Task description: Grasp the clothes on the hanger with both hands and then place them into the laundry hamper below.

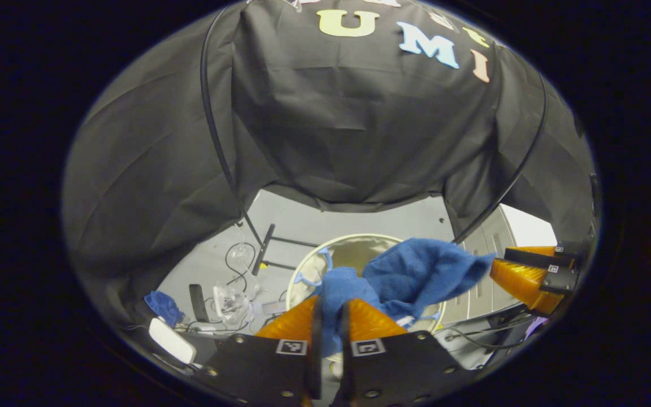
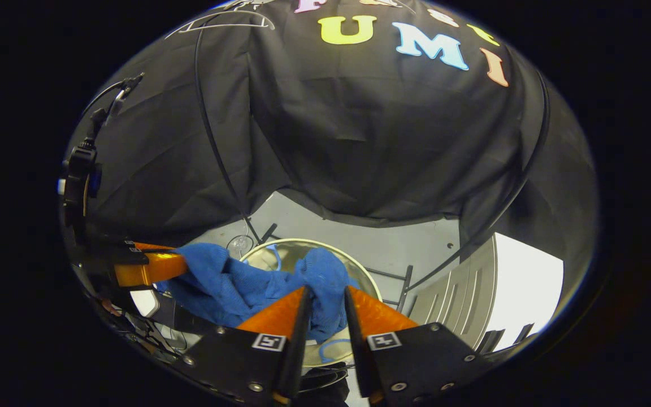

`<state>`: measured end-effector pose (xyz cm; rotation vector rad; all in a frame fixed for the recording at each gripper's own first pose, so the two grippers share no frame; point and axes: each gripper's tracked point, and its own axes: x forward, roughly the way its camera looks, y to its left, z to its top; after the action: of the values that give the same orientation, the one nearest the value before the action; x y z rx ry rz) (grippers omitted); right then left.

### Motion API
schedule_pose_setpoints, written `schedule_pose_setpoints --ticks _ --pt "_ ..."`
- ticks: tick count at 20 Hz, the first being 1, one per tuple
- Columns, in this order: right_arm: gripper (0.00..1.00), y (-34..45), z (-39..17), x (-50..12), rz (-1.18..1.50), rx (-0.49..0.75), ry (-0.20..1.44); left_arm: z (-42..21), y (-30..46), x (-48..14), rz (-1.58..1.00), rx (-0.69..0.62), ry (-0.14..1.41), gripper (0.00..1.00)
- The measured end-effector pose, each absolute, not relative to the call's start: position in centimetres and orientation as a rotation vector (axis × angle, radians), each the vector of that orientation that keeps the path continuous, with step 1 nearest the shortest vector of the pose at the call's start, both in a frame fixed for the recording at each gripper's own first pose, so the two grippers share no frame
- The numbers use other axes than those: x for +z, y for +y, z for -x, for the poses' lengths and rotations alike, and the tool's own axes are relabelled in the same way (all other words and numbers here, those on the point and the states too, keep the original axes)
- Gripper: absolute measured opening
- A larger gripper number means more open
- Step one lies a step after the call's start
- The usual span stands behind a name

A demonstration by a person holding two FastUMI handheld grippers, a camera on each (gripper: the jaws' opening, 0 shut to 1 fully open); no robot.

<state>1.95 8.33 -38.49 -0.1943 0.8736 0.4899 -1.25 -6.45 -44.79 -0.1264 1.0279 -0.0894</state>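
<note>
Blue cloth [image 1: 416, 271] is pinched by both the left claw [image 1: 331, 316] and right claw [image 2: 325, 305] over the hamper [image 2: 368, 277], and should be lowered in next.

Left gripper [image 1: 330, 308]: fingers nearly together, pinching blue cloth [image 1: 416, 274]. Right gripper [image 2: 325, 297]: fingers narrowly apart, clamped on the same cloth.
</note>
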Motion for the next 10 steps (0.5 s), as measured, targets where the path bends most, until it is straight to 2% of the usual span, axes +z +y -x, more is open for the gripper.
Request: schedule_pose_setpoints --ticks 1,2,3,5,7,10 --pt "0.52 8.6 -1.9 -38.2 0.196 0.497 0.863 1.2 -6.2 -44.7 0.127 -0.091 1.016 0.41" --pt "0.59 8.8 -1.9 -38.1 0.200 0.503 0.853 1.1 -6.0 -44.4 0.120 -0.085 1.006 0.62" --pt "0.73 8.8 -2.0 -37.8 0.206 0.505 0.844 0.8 -5.3 -44.1 0.101 -0.067 0.990 0.83" --pt "0.86 9.0 -2.4 -37.3 0.208 0.501 0.823 0.0 -4.8 -42.5 0.091 -0.057 0.946 0.93" --pt "0.94 9.0 -2.6 -36.5 0.199 0.484 0.809 -0.7 -4.7 -40.9 0.080 -0.061 0.893 0.94" --pt "0.94 9.0 -3.0 -33.6 0.174 0.455 0.745 -2.4 -4.1 -36.9 0.056 -0.073 0.773 0.88"
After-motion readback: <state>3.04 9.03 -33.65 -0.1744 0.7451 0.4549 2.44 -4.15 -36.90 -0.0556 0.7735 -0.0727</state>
